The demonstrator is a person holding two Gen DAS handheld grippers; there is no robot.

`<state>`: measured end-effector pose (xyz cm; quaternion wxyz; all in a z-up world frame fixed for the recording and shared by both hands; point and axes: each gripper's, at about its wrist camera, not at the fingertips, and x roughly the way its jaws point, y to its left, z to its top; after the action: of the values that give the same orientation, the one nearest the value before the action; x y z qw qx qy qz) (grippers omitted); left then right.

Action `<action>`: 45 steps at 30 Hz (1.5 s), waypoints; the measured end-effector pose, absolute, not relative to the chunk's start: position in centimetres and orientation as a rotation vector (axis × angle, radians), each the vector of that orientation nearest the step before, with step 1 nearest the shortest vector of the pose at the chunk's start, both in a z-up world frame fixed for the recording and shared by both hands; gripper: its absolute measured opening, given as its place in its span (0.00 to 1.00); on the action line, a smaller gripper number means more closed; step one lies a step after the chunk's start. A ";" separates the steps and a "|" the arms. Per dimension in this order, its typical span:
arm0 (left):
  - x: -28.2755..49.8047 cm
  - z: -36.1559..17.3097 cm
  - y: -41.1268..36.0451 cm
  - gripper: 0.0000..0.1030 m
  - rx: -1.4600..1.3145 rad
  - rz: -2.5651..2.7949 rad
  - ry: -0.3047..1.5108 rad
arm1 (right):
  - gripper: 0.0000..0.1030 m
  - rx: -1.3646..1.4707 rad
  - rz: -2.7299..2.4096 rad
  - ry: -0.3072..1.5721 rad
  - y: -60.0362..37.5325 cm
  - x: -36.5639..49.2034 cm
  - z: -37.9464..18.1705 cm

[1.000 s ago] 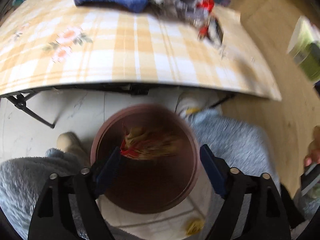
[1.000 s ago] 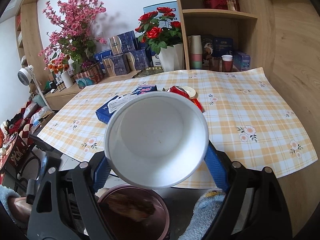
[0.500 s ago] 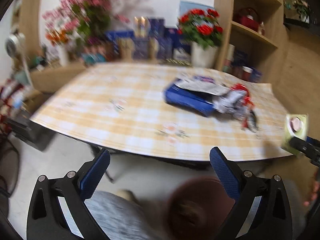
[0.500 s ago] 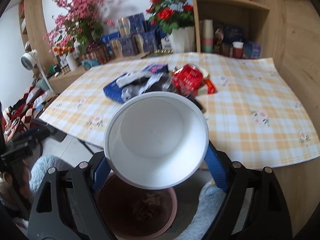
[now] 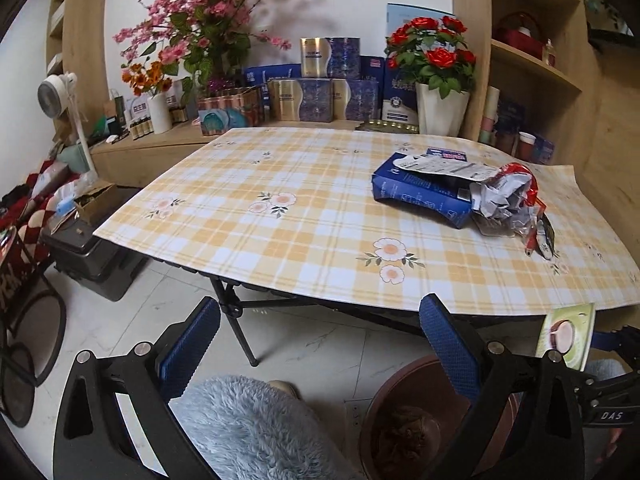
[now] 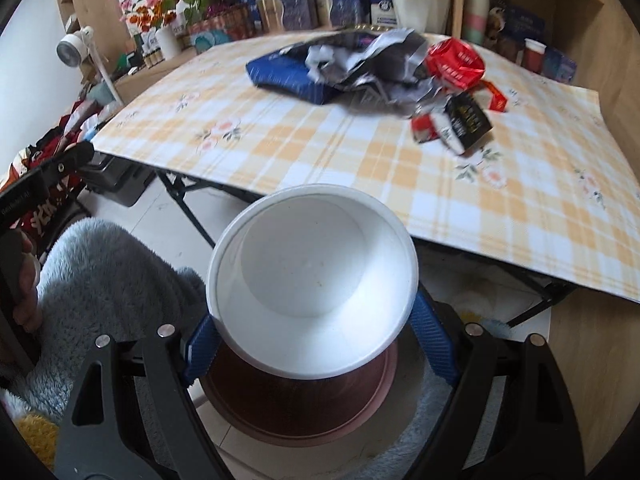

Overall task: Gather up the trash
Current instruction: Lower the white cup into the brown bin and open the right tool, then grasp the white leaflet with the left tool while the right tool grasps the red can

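Left gripper (image 5: 320, 354): released, jaws wide, nothing between the blue pads. It sits off the near edge of the counter (image 5: 280, 216), pointing across the checked cloth, with a fluffy grey-blue sleeve or trouser leg (image 5: 256, 428) right below it.

Right gripper (image 6: 316, 344): clenched on a white paper bowl (image 6: 312, 292), one pad on each side of the wall just under the rim. The bowl's mouth is tilted toward the camera; the inside looks empty apart from a few specks. It hangs directly over the brown bin (image 6: 300, 400), which stands on the floor just off the counter's near edge. From the left wrist view the same bin (image 5: 416, 424) has something crumpled and brownish at the bottom; can't tell what.

Trash on the counter, all toward its far right part:
- blue box (image 5: 420, 196), flattened, with a torn white wrapper lying on top
- crumpled silver foil packaging (image 5: 500, 196), touching the box's right end
- red wrapper (image 6: 456, 64), against the foil
- small black-and-red packet (image 6: 460, 124), on the near side of the pile, closest to the counter's edge

Left half of the counter carries only the cloth.

Green-and-white printed side of the bowl (image 5: 566, 336) shows at the right of the left wrist view, just below the counter's near edge.
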<state>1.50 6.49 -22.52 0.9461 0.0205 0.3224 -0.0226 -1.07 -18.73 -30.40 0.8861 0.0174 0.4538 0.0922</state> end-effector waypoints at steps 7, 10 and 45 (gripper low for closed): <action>1.4 -22.7 6.2 0.94 0.037 -0.080 0.657 | 0.94 0.109 0.211 0.963 -19.1 -1.0 -30.7; 1.3 -22.6 6.2 0.94 0.022 -0.096 0.652 | 0.94 0.140 0.179 0.940 -19.7 -0.9 -30.2; 17.1 -18.8 1.2 0.61 -0.344 -0.360 0.864 | 0.94 0.172 -0.040 0.714 -30.6 5.5 -25.2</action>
<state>17.15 1.15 -18.84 0.8783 -0.1650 0.4142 -0.1726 5.50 -30.56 -25.19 0.9331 0.0840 0.3492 -0.0194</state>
